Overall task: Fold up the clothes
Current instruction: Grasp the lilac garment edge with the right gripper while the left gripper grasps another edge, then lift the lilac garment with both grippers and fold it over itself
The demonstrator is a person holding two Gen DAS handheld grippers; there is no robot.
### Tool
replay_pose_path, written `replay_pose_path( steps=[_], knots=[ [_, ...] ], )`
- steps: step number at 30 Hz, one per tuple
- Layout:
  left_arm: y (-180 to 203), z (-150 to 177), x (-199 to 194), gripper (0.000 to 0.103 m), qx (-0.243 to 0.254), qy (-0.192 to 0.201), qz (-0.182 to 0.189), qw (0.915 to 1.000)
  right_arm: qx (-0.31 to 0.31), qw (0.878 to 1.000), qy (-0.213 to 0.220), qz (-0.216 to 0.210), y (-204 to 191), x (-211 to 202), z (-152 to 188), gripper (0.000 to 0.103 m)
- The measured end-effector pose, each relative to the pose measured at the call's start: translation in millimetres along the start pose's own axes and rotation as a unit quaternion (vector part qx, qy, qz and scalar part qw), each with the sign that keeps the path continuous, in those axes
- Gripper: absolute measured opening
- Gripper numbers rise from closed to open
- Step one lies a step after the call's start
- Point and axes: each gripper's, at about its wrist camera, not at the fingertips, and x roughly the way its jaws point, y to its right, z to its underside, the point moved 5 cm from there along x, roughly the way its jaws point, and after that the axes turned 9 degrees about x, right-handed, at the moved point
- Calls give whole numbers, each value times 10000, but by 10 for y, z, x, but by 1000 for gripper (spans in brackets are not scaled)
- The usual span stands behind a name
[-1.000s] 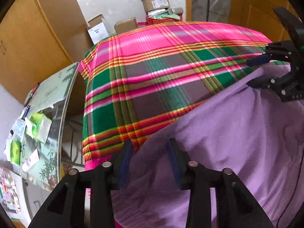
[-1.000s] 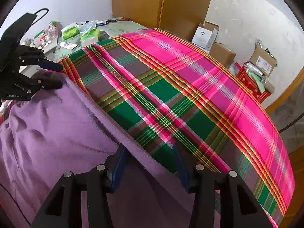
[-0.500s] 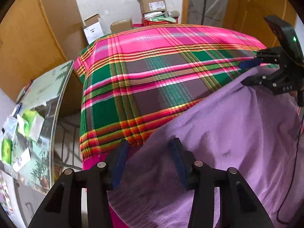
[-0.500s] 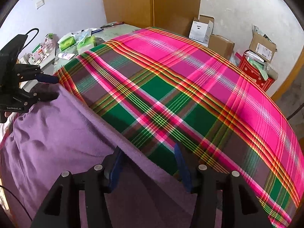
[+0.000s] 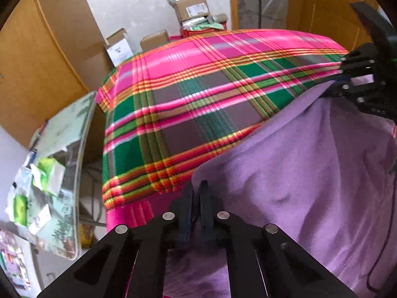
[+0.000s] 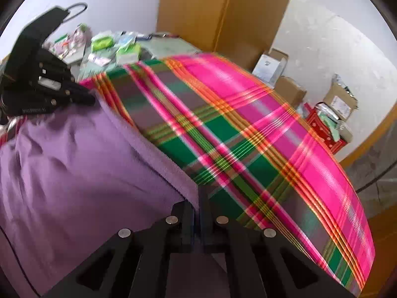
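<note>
A plaid cloth (image 5: 198, 104) in pink, green and grey stripes covers the bench (image 6: 310, 164) and fills most of both views, hanging over its near-left corner. A purple garment (image 5: 310, 173) lies on the near side of that cloth, its upper hem running as a straight, raised edge between the two claws. The fabric below the hem sags in soft wrinkles.

The left claw (image 5: 197, 198) points forward along the bench and is clenched on the left corner of the garment's hem, its two fingers (image 5: 206, 198) pressed nearly together with purple fabric between them. The right claw (image 6: 197, 206) is likewise clenched on the right corner of the hem, fingers close together on the thick folded edge. Each claw shows in the other's view at the far end of the hem: the right claw at the right edge of the left camera's view, the left claw at the upper left of the right camera's view, both dark and level with the fabric edge.

A side table (image 5: 64, 134) with a printed top stands left of the bench, strewn with green packets (image 5: 47, 173) and small papers. Wooden wardrobe doors (image 6: 223, 12) rise behind. Cardboard boxes (image 5: 191, 7) sit against the white wall beyond the bench, one stacked on a red container (image 6: 325, 129). Both views are slightly motion-blurred.
</note>
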Motion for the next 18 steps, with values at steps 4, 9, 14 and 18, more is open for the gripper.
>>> replay_pose_path(
  steps=[4, 9, 14, 18],
  knots=[
    [-53, -44, -118, 5, -48, 179, -150, 9997, -78, 9996, 208, 163, -55, -182, -73, 2],
    [-106, -166, -278, 4, 15, 408, -322, 9986, 9, 9988, 358, 324, 0, -238, -165, 2],
    [-110, -186, -78, 5, 47, 212, -310, 9993, 242, 9992, 107, 286, 40, -3, -107, 2],
    [-60, -141, 21, 5, 70, 98, -293, 9995, 264, 9992, 70, 293, 13, 43, -68, 3]
  ],
)
